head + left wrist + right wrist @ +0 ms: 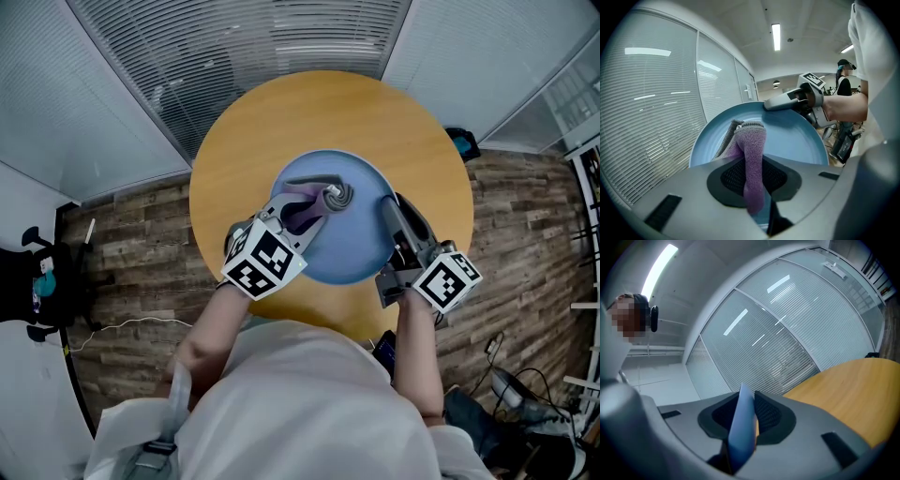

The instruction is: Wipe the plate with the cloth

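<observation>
Currently right gripper (397,223) is clamped on the plate (361,253) rim, left gripper (314,199) pinching the cloth (751,154). Hard wiping pressure could lever the plate out of that edge grip.

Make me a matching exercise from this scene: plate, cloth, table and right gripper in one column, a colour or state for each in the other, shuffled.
1. plate
2. cloth
3. table
4. right gripper

A. orange-brown wood
B. purple and grey, clamped in the left gripper
C. shut on the plate's rim
D. light blue

Pairs: 1-D, 2-B, 3-A, 4-C
</observation>
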The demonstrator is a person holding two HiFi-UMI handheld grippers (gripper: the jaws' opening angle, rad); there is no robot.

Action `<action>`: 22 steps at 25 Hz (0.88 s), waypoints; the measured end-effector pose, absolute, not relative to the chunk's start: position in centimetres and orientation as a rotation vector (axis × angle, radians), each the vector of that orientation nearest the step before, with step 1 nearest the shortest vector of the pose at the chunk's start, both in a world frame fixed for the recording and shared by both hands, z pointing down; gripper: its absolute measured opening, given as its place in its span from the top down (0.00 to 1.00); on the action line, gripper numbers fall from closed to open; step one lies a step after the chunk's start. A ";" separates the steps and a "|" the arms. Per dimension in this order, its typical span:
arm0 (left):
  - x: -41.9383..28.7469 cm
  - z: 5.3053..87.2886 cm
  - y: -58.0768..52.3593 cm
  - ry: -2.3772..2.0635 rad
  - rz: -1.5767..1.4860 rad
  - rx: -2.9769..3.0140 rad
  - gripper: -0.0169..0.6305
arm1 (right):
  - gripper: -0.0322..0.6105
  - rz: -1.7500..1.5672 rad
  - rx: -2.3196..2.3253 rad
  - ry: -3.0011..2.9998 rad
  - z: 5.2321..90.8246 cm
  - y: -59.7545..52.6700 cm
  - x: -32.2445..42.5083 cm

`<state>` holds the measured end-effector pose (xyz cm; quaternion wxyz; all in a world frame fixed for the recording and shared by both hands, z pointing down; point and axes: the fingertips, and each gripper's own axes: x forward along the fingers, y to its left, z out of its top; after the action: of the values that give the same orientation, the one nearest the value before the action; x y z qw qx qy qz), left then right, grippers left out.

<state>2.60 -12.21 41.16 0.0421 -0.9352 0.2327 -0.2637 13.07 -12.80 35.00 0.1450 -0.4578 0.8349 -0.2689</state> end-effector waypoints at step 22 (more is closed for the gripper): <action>8.3 40.4 -7.0 0.327 -0.794 -2.741 0.86 | 0.80 -0.769 -1.307 2.409 34.6 -13.0 13.2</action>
<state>8.32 -6.99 40.40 0.1341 -0.9457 0.1127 -0.2737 13.23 -12.99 34.62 0.1470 -0.4542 0.8371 -0.2672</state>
